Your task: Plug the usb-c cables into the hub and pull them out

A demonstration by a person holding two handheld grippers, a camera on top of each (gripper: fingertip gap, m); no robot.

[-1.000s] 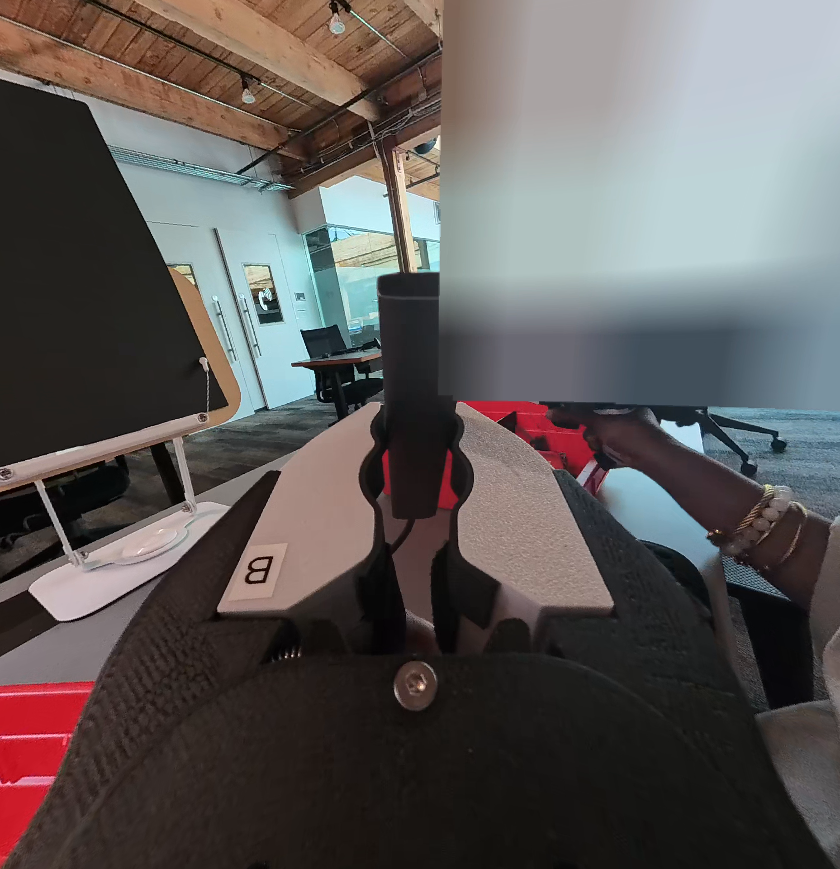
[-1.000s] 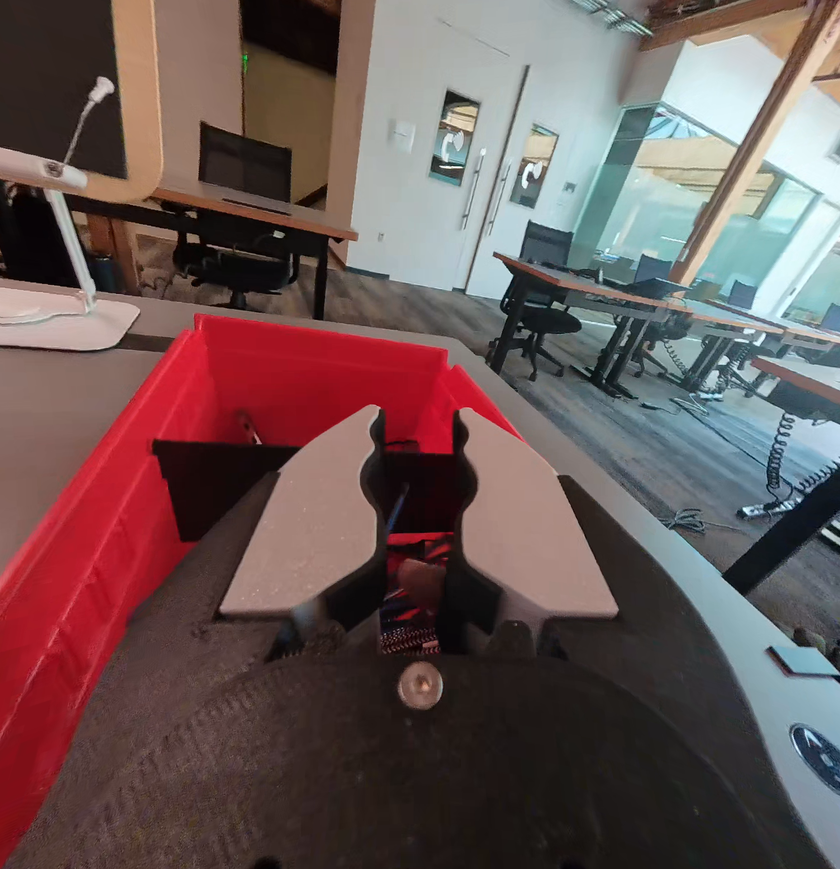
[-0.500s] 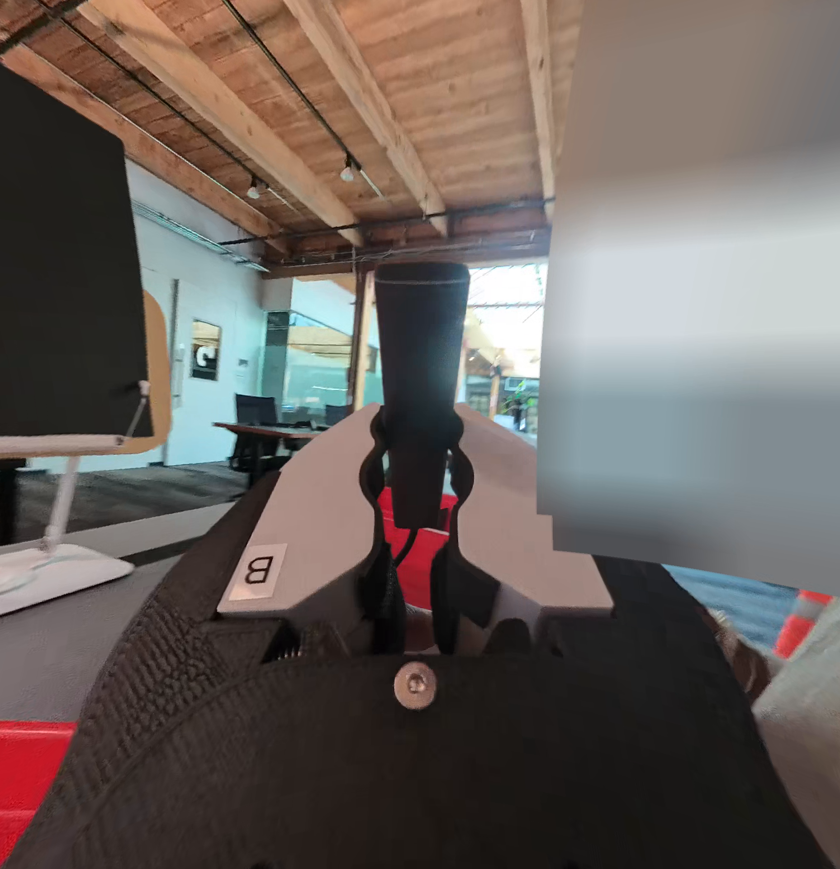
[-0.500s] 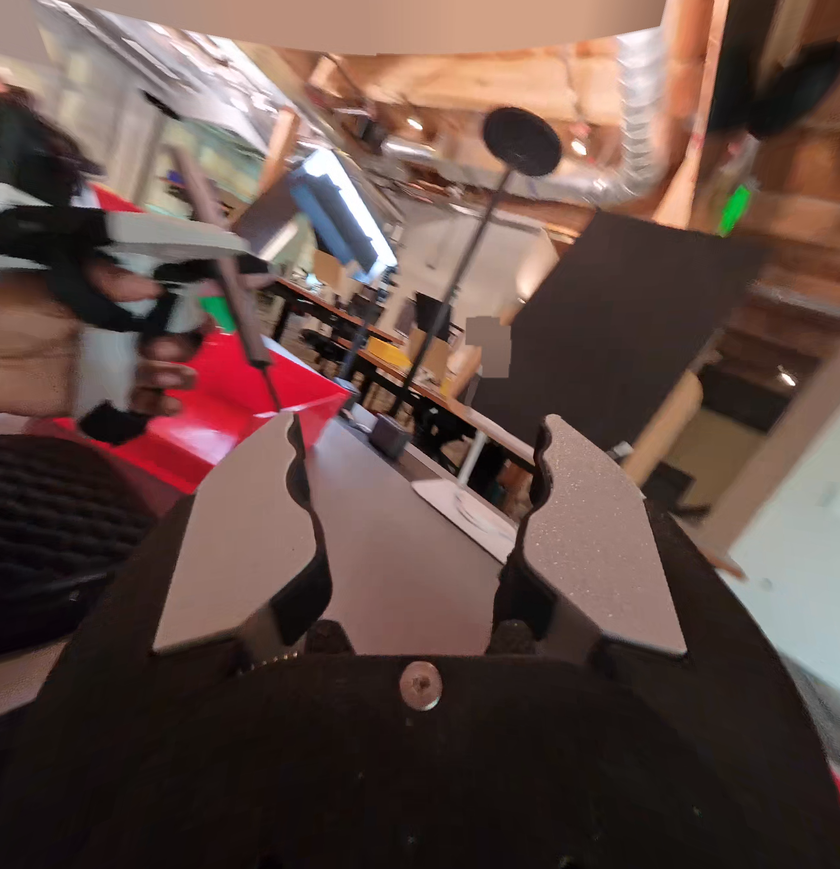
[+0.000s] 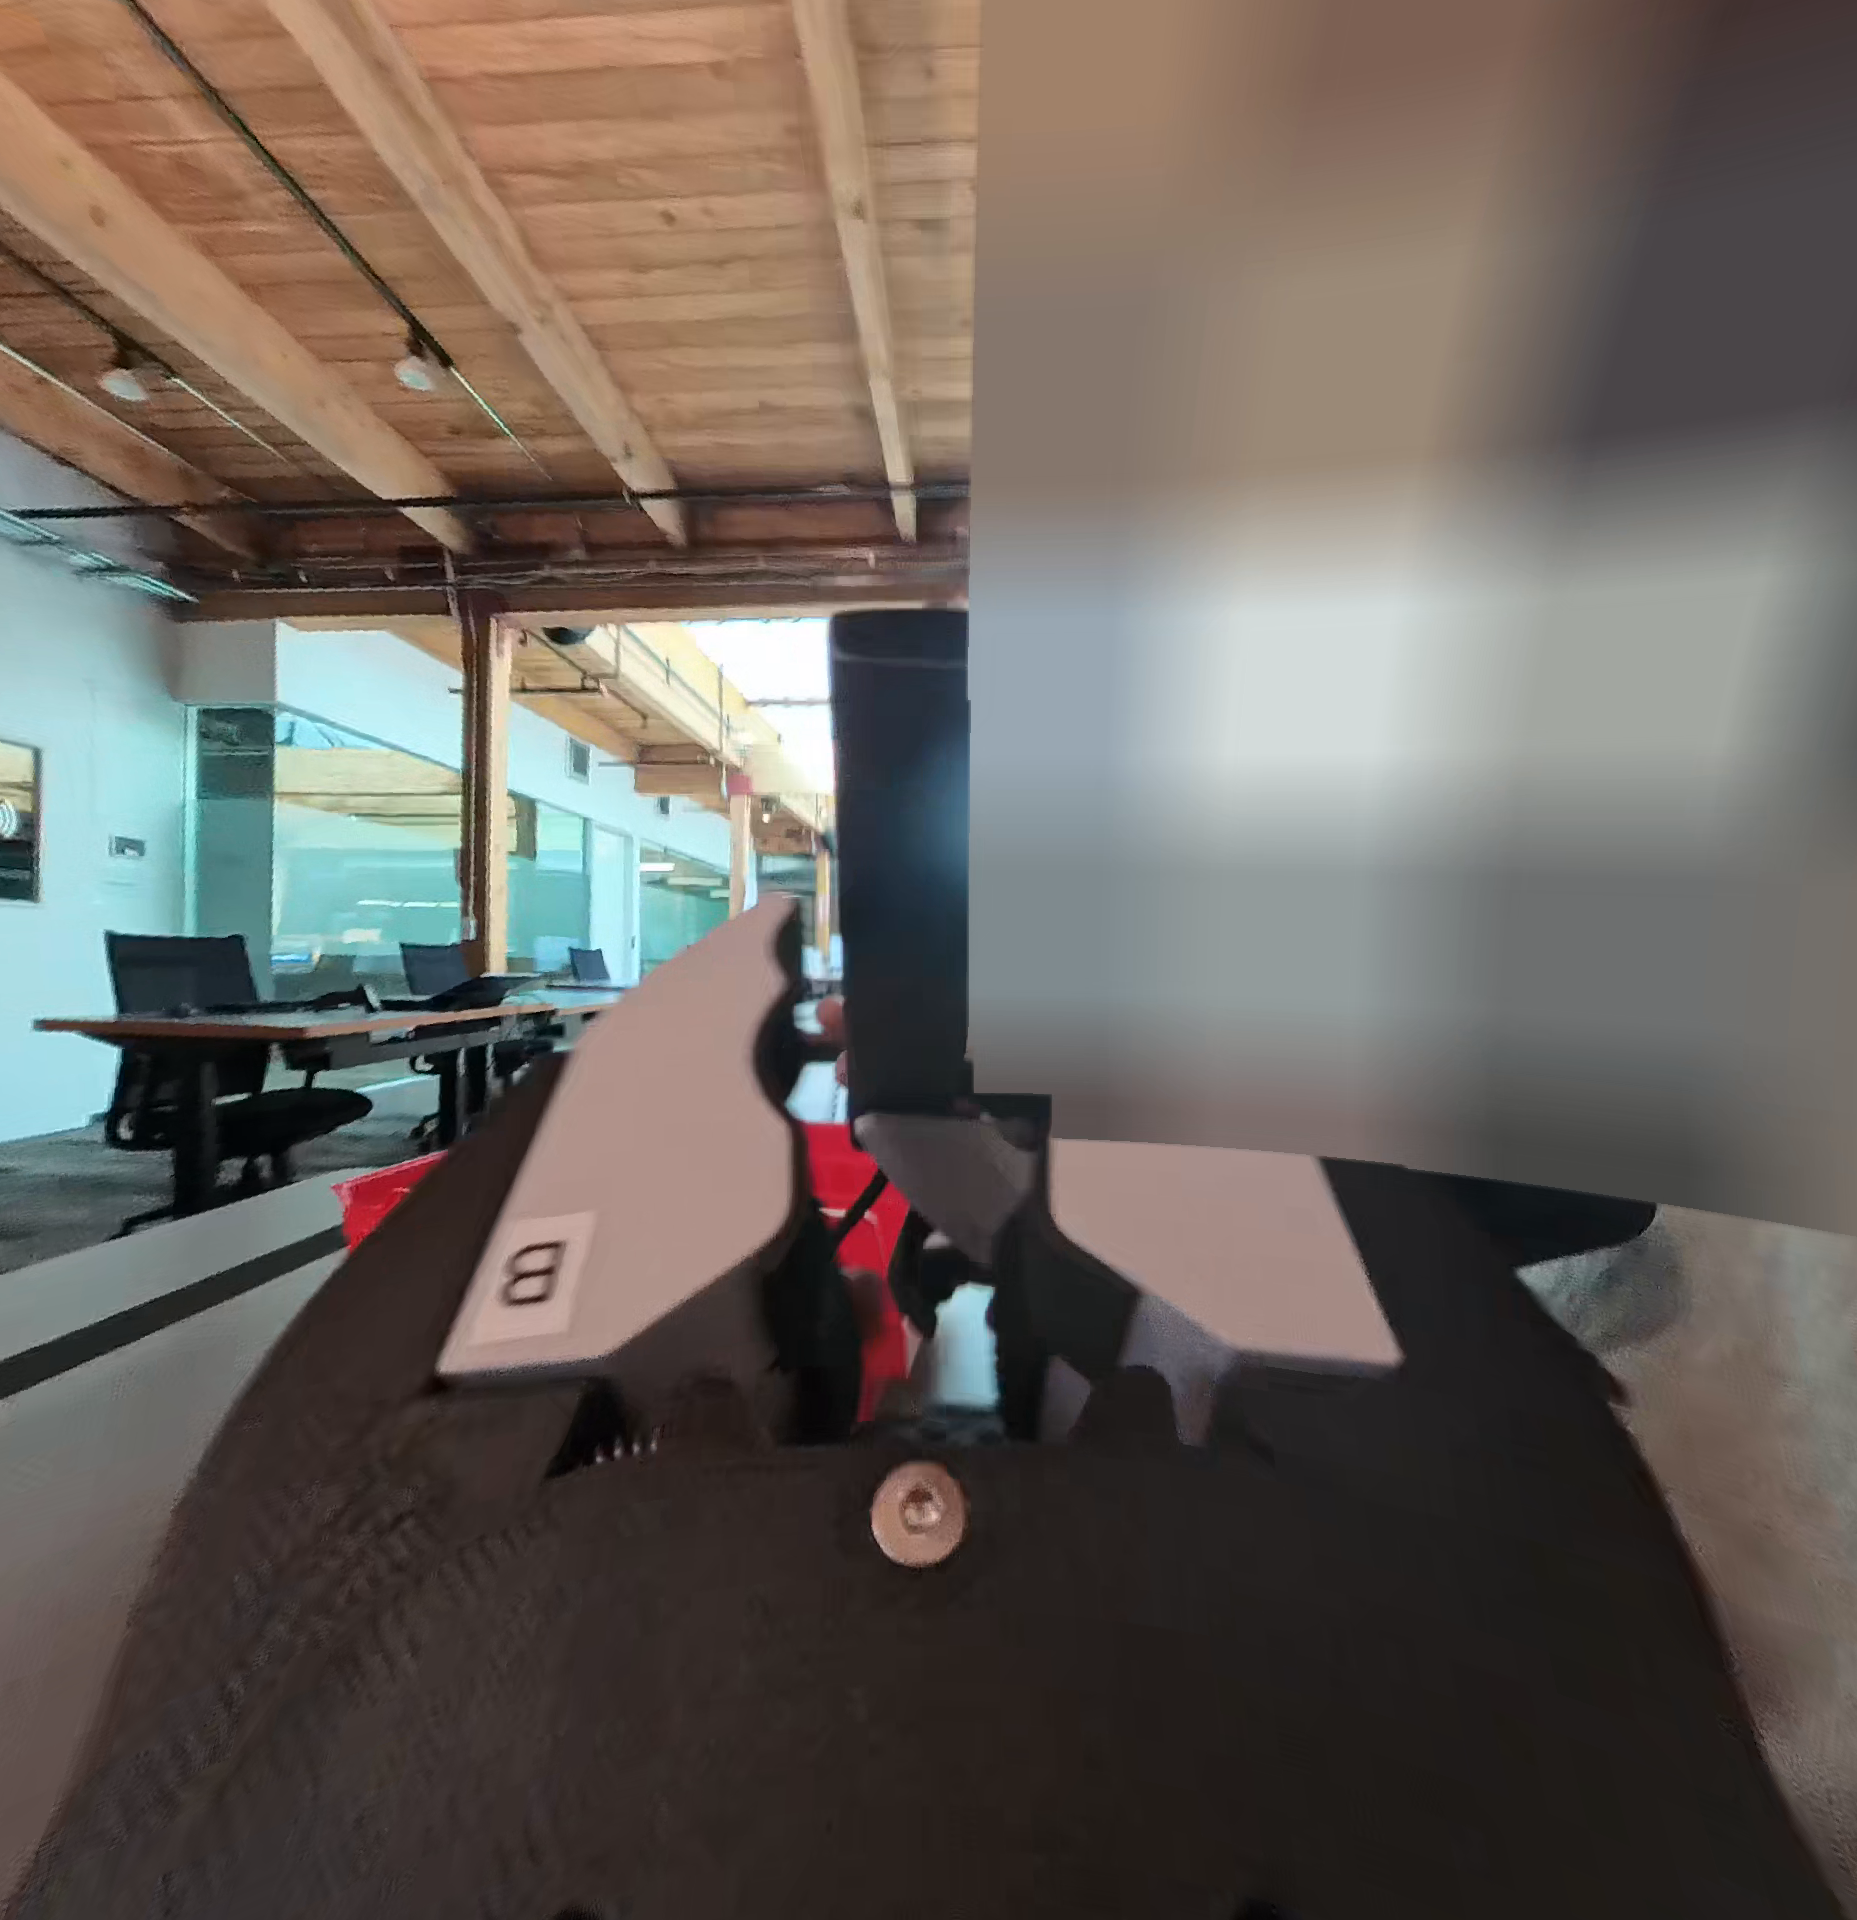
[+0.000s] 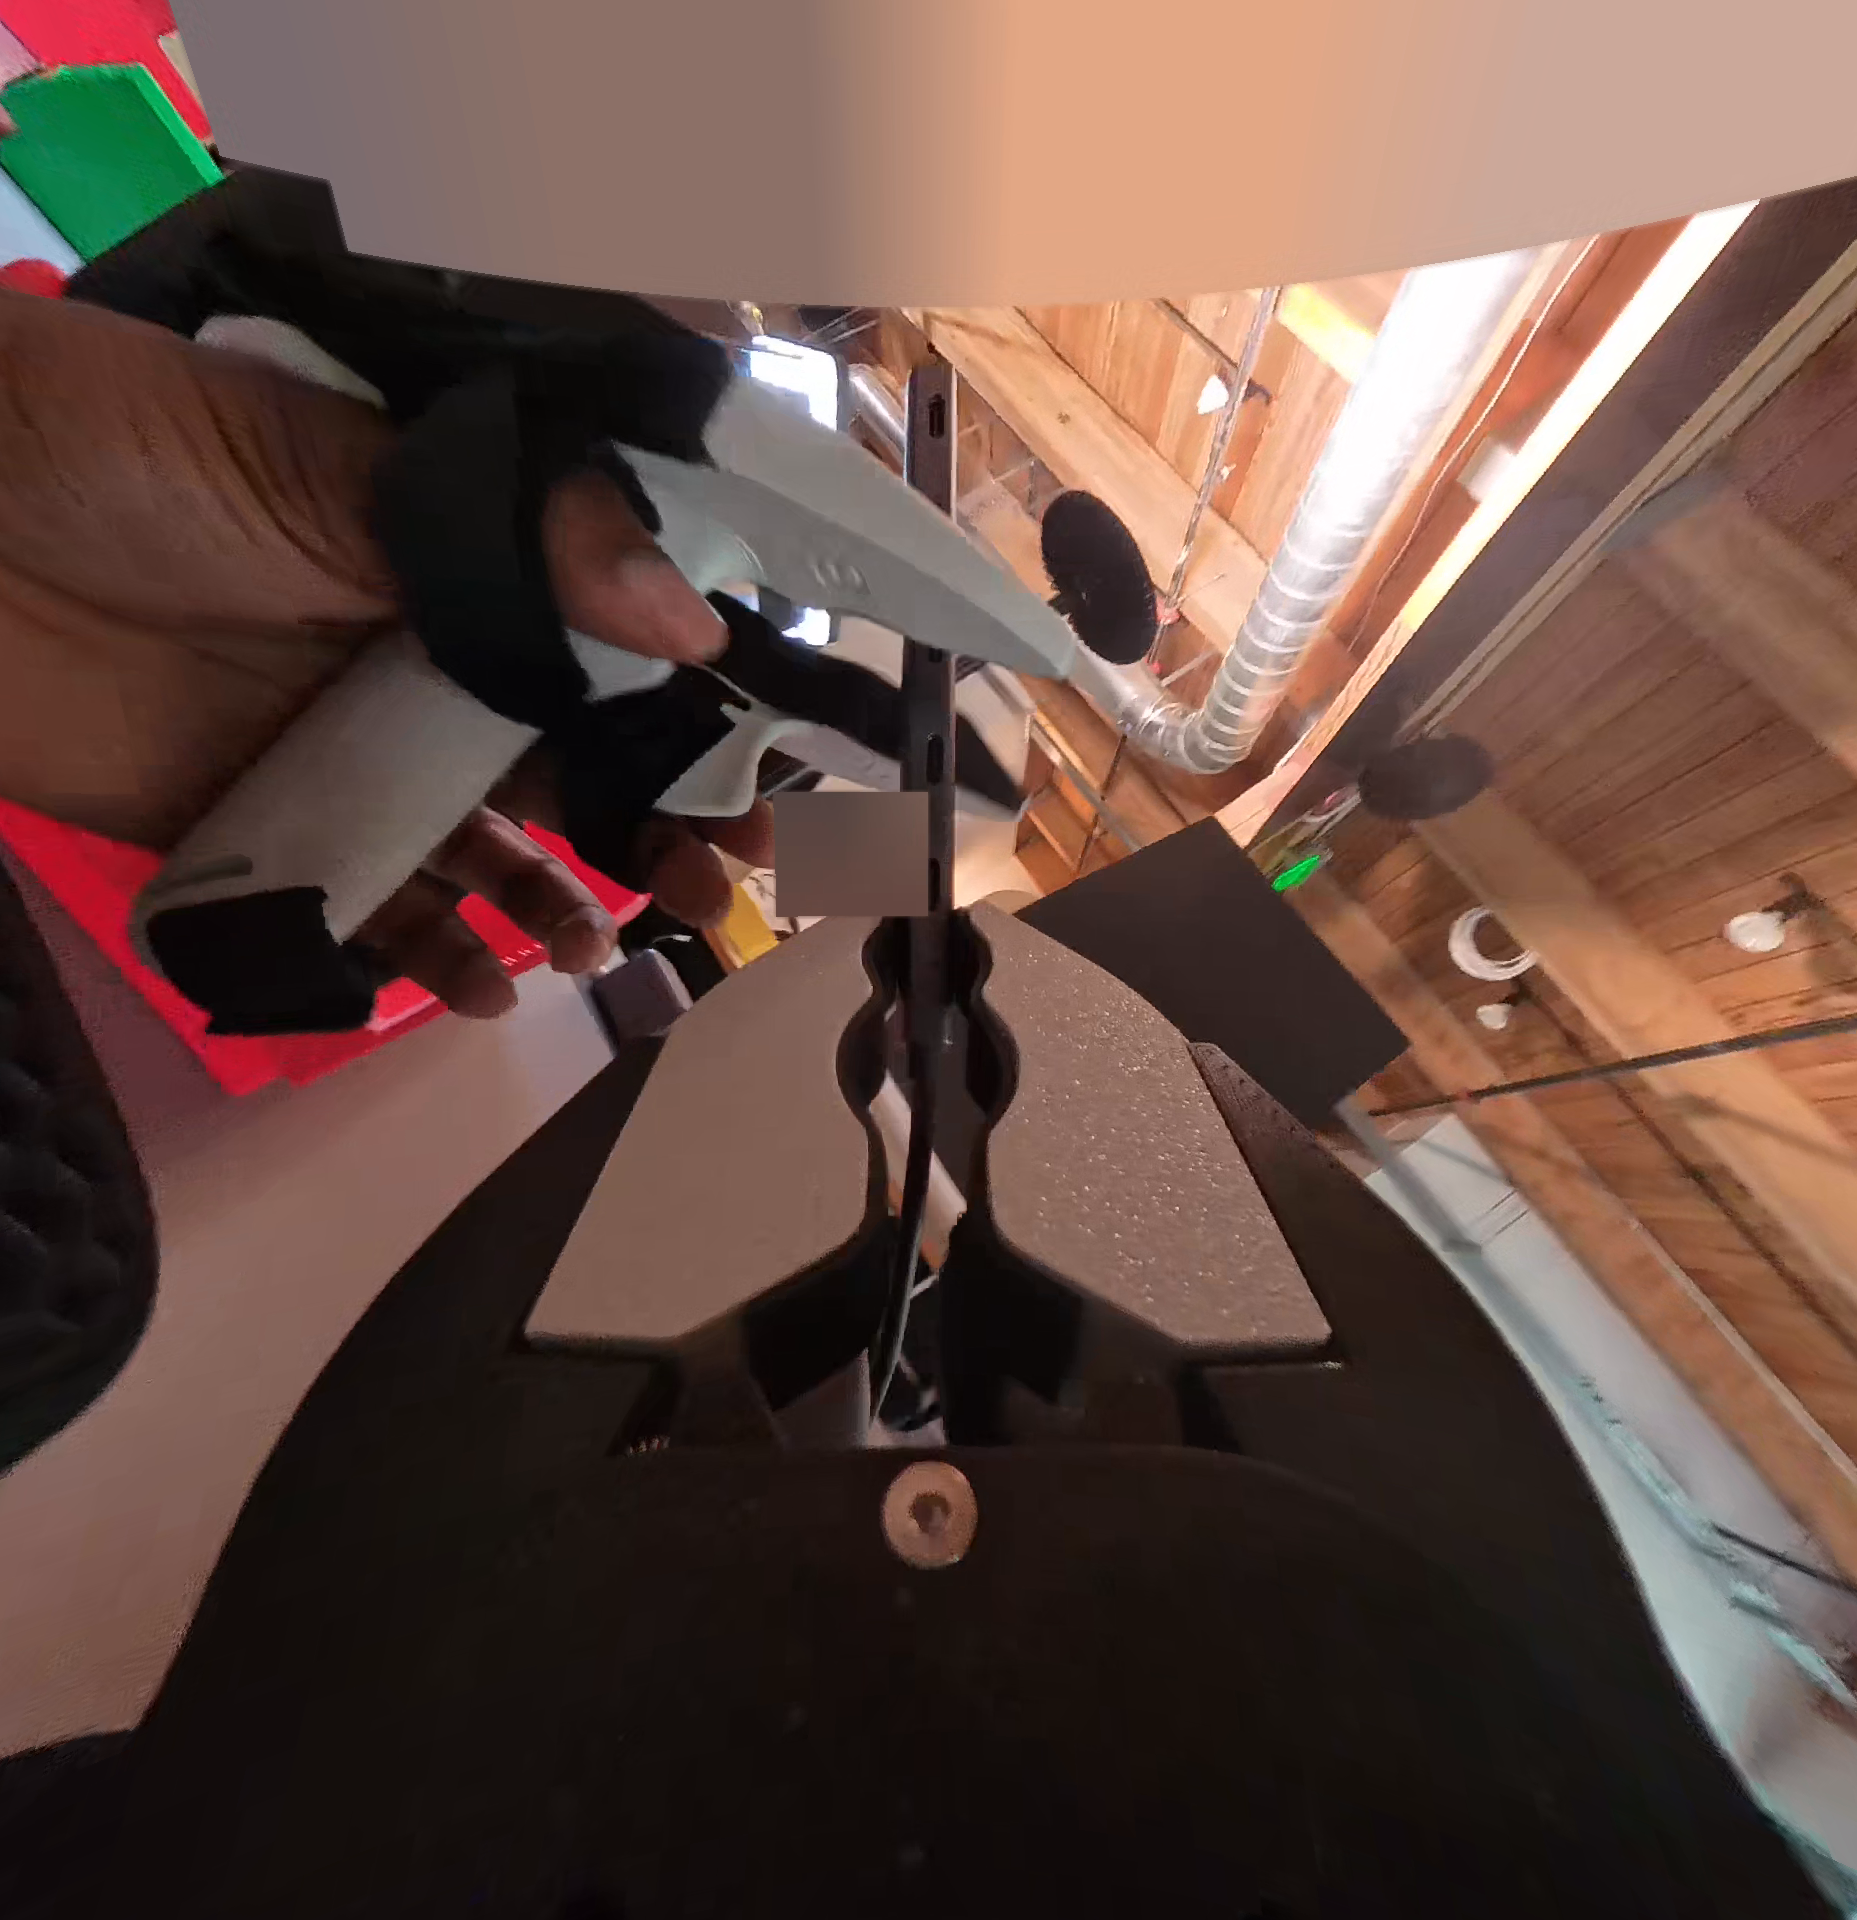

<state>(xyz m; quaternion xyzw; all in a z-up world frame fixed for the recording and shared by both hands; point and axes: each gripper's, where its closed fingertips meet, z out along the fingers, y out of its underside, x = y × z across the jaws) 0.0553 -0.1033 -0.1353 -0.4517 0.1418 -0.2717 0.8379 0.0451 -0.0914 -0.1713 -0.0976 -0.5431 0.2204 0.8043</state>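
Note:
The hub (image 5: 898, 862) is a dark flat slab held upright in the air. In the right wrist view the hub (image 6: 929, 727) shows edge-on, with small ports along its edge. My right gripper (image 6: 929, 920) is shut on its lower end, and the hub's black cable (image 6: 908, 1247) runs down between the fingers. One right fingertip (image 5: 945, 1174) shows under the hub in the left wrist view. My left gripper (image 5: 903, 1039) has its fingers spread apart around the hub. It also shows in the right wrist view (image 6: 1038, 732), held by a hand (image 6: 612, 582). No loose usb-c cable is visible.
A red bin (image 5: 394, 1205) stands on the grey table (image 5: 124, 1351) behind the grippers, and it also shows in the right wrist view (image 6: 51, 831). A small grey block (image 6: 643, 992) and a black board (image 6: 1215, 977) stand farther back. Office desks and chairs (image 5: 207, 1039) lie beyond. Less than 4 cm separates the two grippers' tips.
My right gripper left the red bin, opened, swung up and shut on the hub's lower end. My left gripper, which held the hub, has spread its fingers.

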